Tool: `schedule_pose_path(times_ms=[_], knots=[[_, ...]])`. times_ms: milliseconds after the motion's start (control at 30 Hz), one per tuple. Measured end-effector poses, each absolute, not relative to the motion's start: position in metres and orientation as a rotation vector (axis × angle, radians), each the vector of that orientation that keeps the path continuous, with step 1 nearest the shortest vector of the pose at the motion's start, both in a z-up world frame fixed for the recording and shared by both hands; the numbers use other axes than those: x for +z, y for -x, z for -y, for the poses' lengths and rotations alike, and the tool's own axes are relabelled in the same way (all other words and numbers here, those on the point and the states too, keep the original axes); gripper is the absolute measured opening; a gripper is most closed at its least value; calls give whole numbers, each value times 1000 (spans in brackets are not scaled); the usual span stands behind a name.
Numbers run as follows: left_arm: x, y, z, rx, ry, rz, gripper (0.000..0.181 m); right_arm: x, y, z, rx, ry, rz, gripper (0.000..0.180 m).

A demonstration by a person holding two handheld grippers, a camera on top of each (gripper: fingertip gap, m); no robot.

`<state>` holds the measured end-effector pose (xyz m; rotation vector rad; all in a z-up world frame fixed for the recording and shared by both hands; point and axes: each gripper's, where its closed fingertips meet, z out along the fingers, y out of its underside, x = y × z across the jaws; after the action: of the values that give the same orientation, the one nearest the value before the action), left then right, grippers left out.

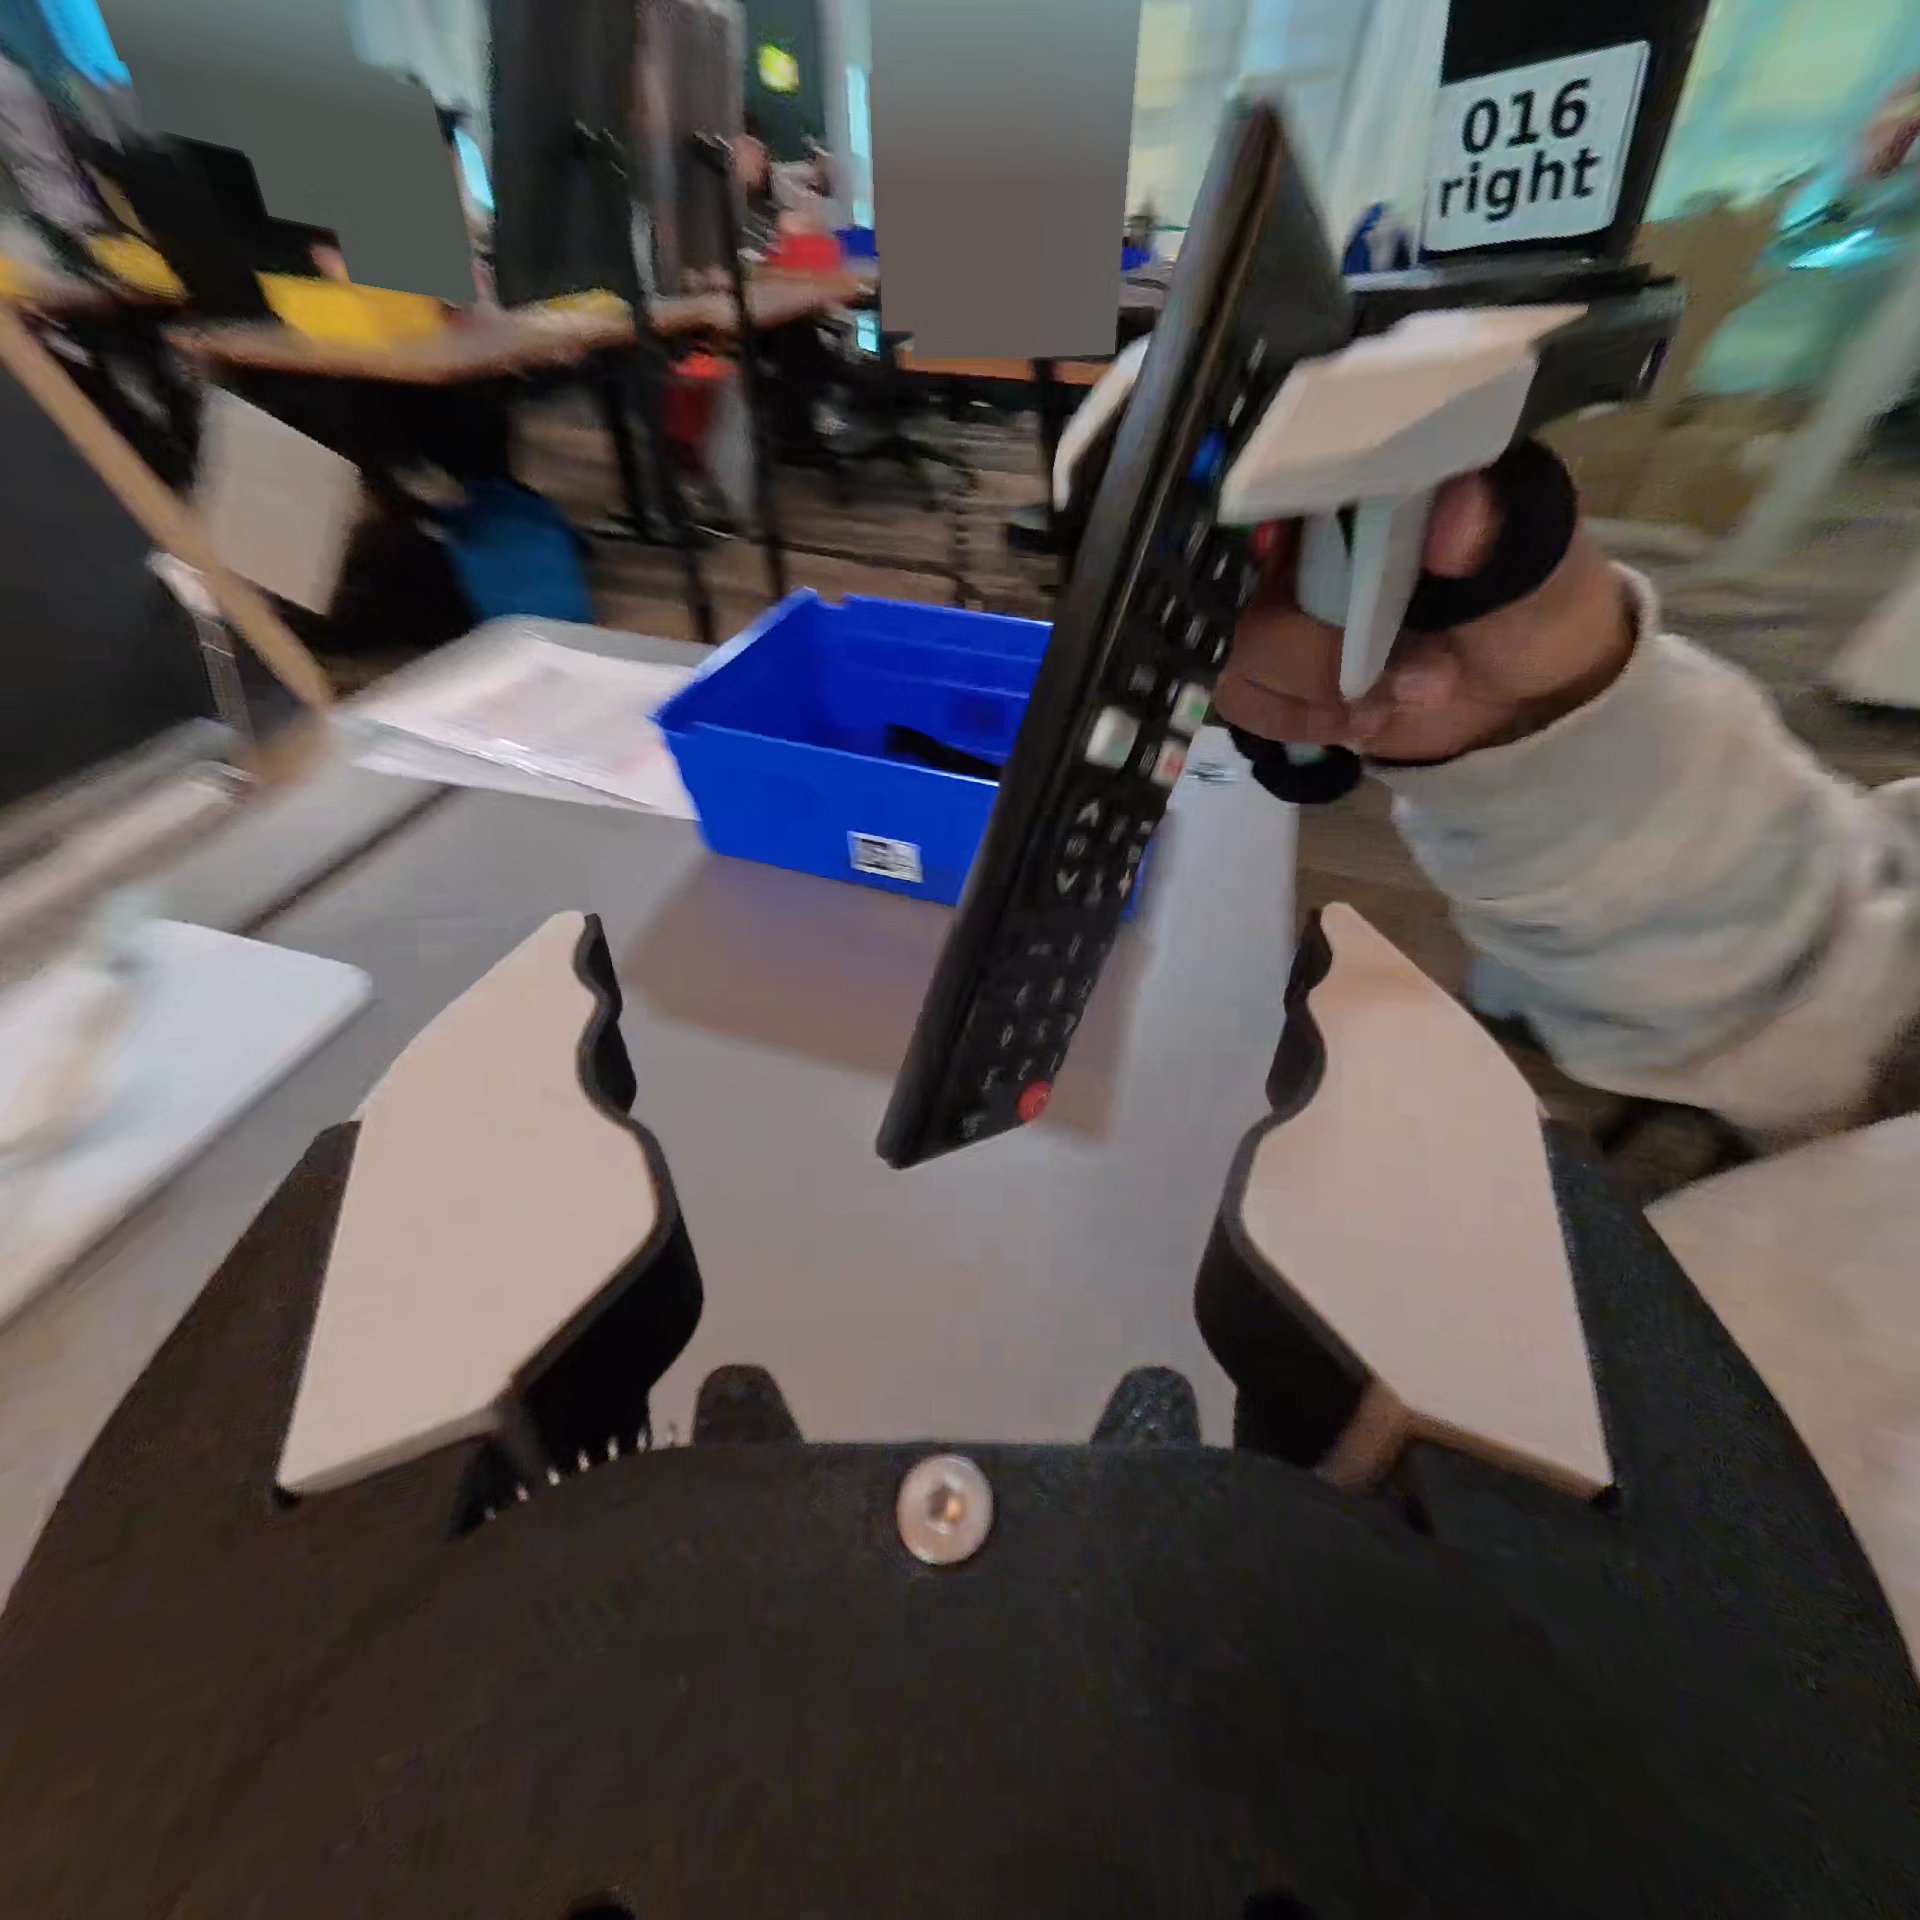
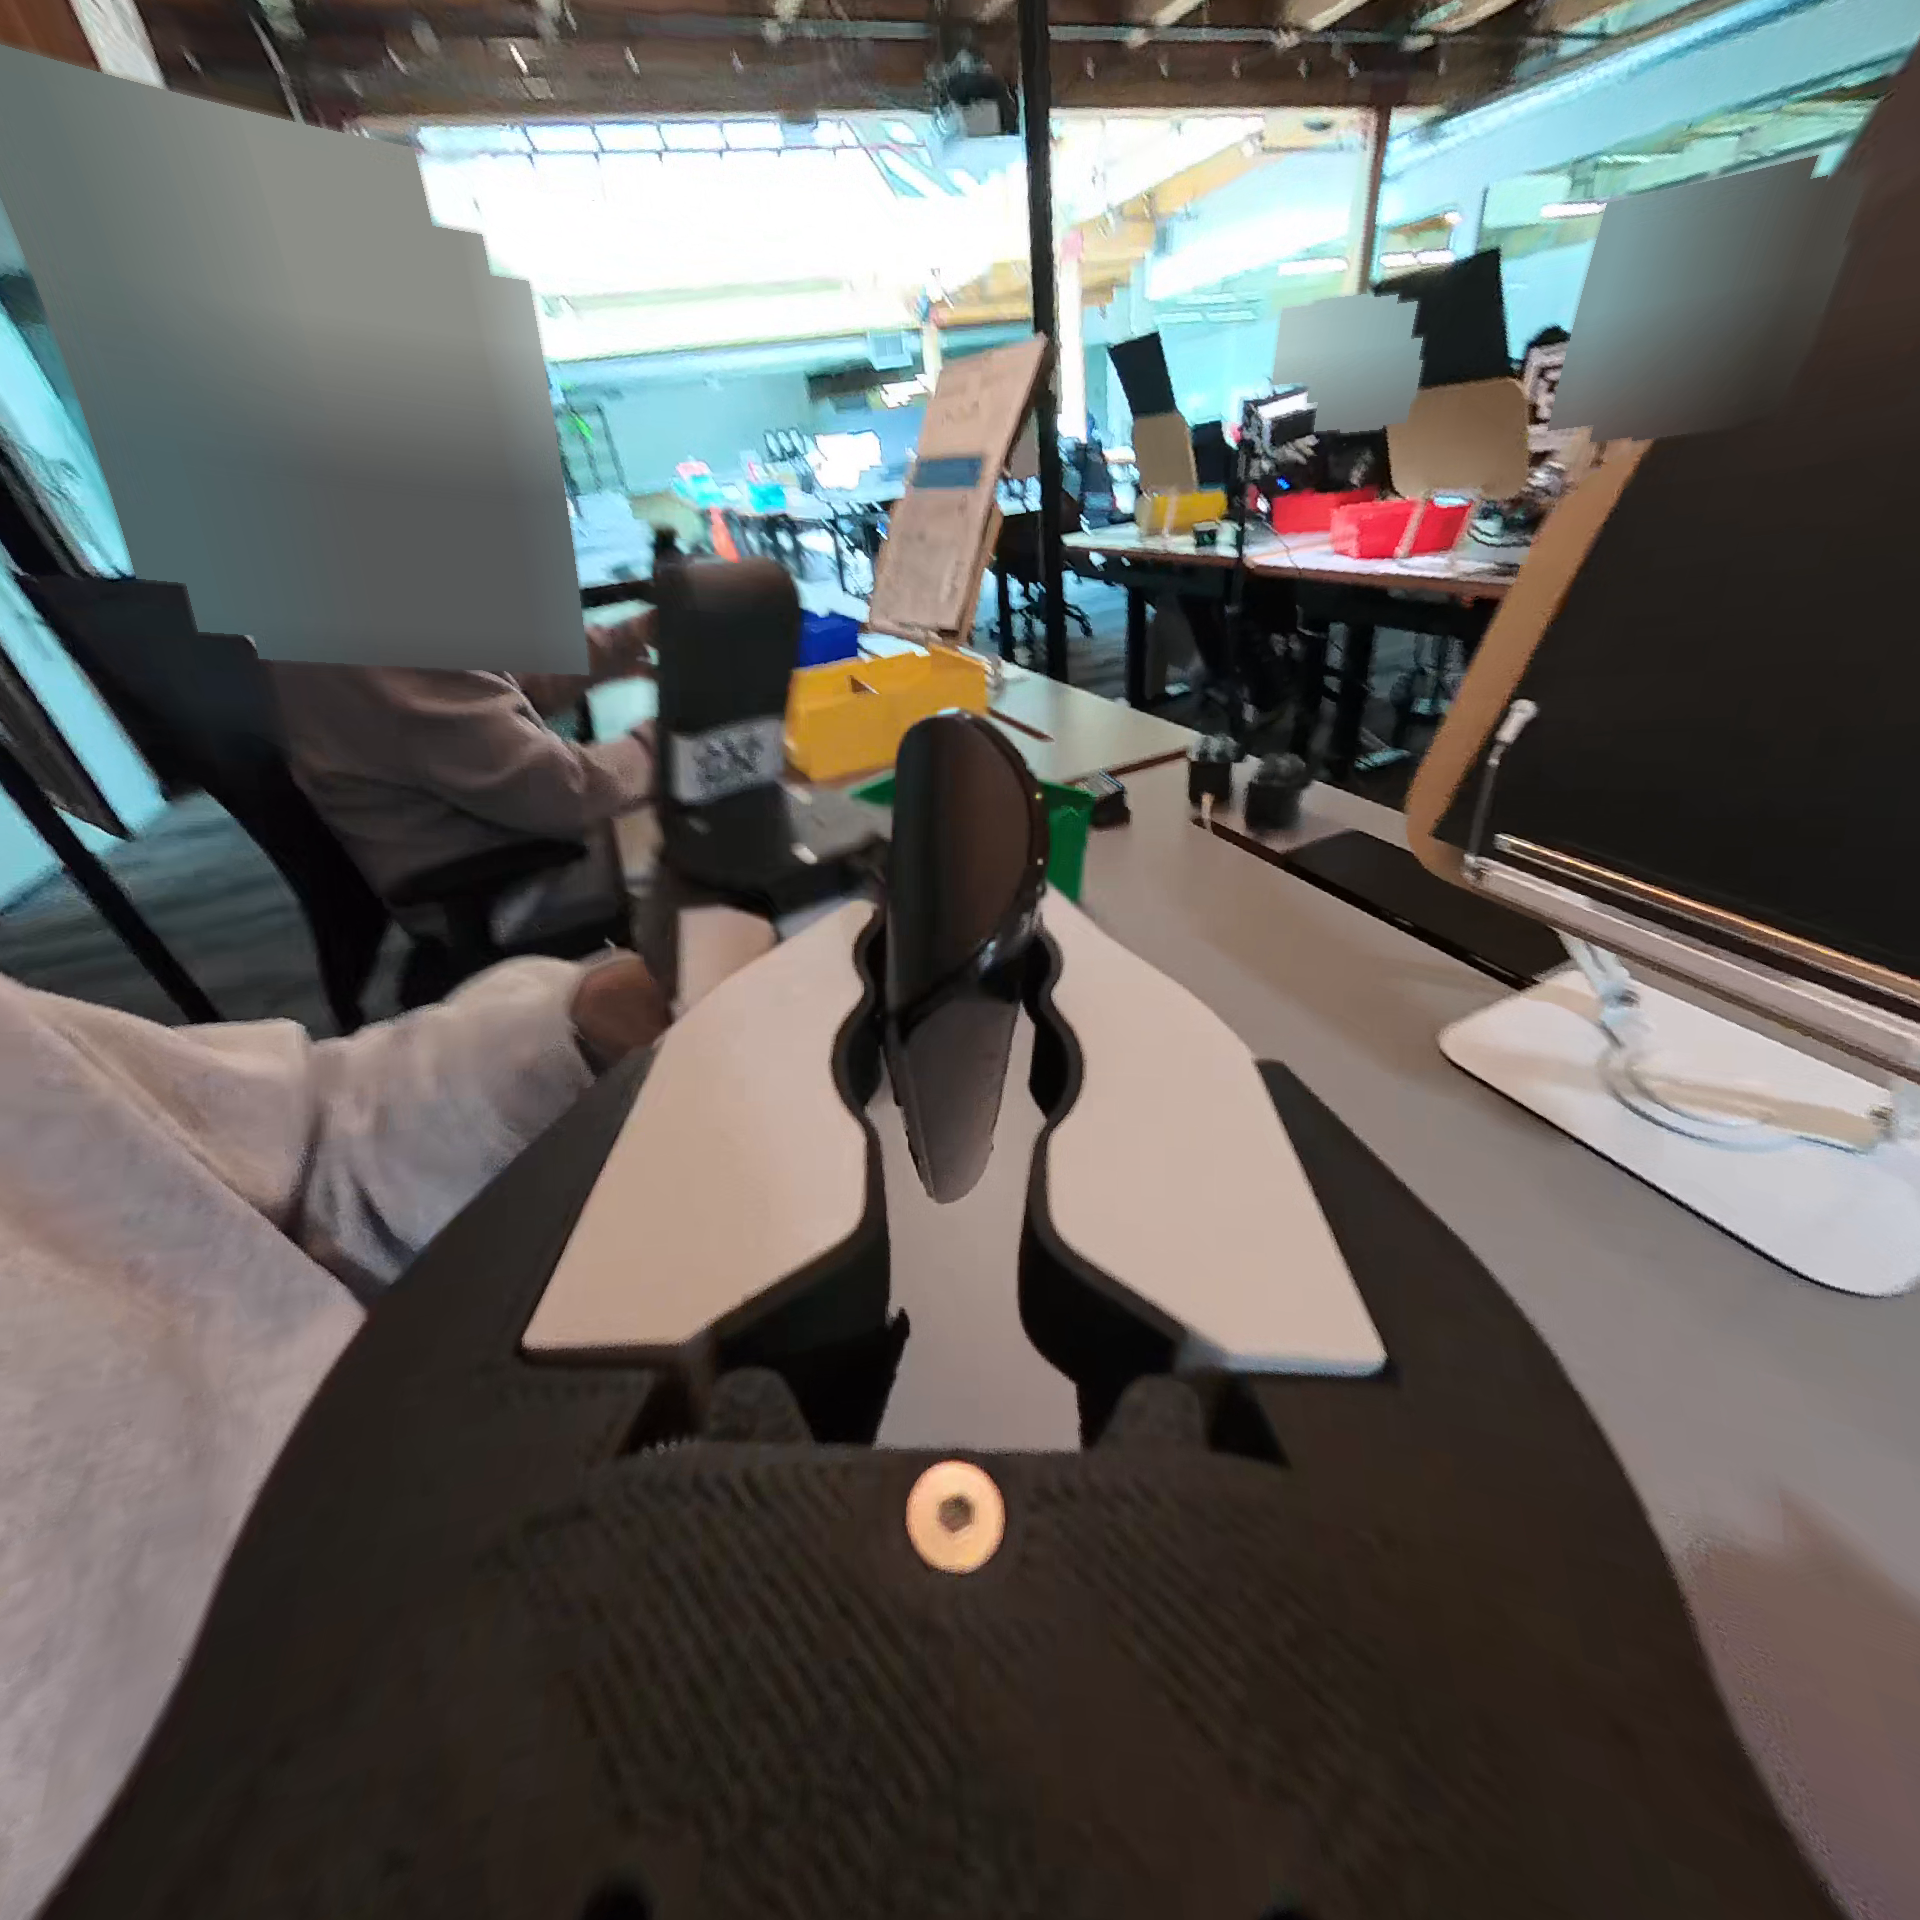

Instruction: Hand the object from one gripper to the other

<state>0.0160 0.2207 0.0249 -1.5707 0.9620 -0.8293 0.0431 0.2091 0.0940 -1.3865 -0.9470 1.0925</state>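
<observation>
A long black remote control with many buttons and a red button near its lower end hangs tilted in the air over the grey table. My right gripper is shut on its upper part, with a hand on the trigger below it. My left gripper is open and empty. The remote's lower end sits just ahead of it, between the lines of its two fingers and touching neither. In the right wrist view the remote shows end-on, clamped between the right gripper's fingers.
A blue bin with something dark inside stands on the table behind the remote, beside loose papers. A monitor on a white stand is at the right. Yellow and green bins lie farther off. A seated person is at the left. The left gripper's tips are roughly 8 centimetres from the right gripper's.
</observation>
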Motion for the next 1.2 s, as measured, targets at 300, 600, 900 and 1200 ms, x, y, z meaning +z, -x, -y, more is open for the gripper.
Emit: schedule_pose_path(times_ms=[300, 600, 900, 1200], knots=[[40, -35, -184, -1366, 1335, -985, 25, 109, -50, -203, 1285, 1290, 908, 35], [46, -15, -198, -1321, 1452, -915, 25, 127, -71, -217, 847, 1125, 906, 84], [9, -2, -216, -1263, 1803, -874, 27, 32, -30, -214, -402, 1002, 1558, 73], [-14, -20, -196, -1007, 1895, -1114, 27, -11, -22, -230, -612, 977, 1681, 53]])
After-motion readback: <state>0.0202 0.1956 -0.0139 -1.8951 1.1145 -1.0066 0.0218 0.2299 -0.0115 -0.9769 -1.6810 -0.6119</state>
